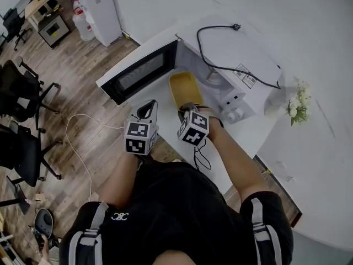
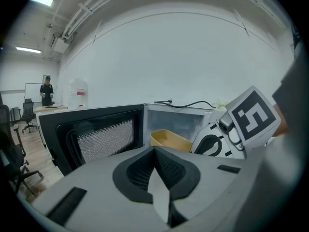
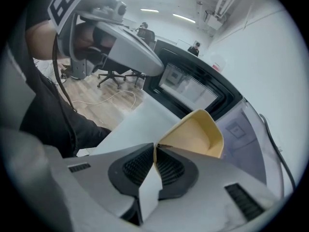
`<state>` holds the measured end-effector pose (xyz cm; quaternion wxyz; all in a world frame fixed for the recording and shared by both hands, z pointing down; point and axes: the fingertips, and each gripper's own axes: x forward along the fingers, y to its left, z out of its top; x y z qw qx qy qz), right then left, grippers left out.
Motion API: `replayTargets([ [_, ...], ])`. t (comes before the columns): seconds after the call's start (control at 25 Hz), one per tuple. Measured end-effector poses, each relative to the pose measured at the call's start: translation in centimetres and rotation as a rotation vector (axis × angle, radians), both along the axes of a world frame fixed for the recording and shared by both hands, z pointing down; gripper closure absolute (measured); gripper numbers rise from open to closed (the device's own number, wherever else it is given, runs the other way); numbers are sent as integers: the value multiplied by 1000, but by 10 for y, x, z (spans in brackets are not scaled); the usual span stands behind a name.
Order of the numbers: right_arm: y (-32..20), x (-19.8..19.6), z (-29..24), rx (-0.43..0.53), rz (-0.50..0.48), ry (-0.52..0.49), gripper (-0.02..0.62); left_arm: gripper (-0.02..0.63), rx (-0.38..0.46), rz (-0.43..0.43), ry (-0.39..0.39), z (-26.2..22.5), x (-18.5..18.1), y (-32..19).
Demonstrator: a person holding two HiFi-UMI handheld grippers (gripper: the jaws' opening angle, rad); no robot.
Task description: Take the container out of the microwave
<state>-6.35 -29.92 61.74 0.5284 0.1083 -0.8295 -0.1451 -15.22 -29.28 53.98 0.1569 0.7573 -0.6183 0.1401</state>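
The yellow container point(image 1: 185, 89) sticks partly out of the open white microwave point(image 1: 242, 59), over the white table. My right gripper point(image 1: 188, 109) is shut on its near rim; in the right gripper view the thin yellow wall point(image 3: 195, 134) runs in between the pads of my right gripper point(image 3: 155, 150). To its left, my left gripper point(image 1: 148, 107) hangs in front of the open door point(image 1: 140, 73), shut with nothing in it. In the left gripper view its jaws point(image 2: 154, 151) meet, and the container point(image 2: 169, 139) shows beyond them inside the oven.
A black power cord point(image 1: 220, 43) lies across the microwave's top. White flowers point(image 1: 298, 105) stand on the table point(image 1: 251, 142) to the right. Office chairs point(image 1: 22, 93) and a white cable point(image 1: 83, 142) are on the wooden floor at the left. A person point(image 2: 47, 91) stands far off.
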Motion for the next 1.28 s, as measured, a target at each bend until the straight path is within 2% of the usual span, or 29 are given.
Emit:
replayTargets([
  [0.24, 14, -16, 1, -36, -15, -29, 575, 592, -3, -27, 2, 1, -12, 8],
  [0.48, 20, -22, 3, -34, -47, -10, 577, 592, -3, -27, 2, 0, -17, 7],
  [0.92, 24, -20, 11, -56, -59, 28, 577, 592, 7, -27, 2, 0, -18, 7],
  [1.28, 20, -11, 15, -66, -28, 28, 577, 592, 4, -53, 5, 2, -20, 7],
])
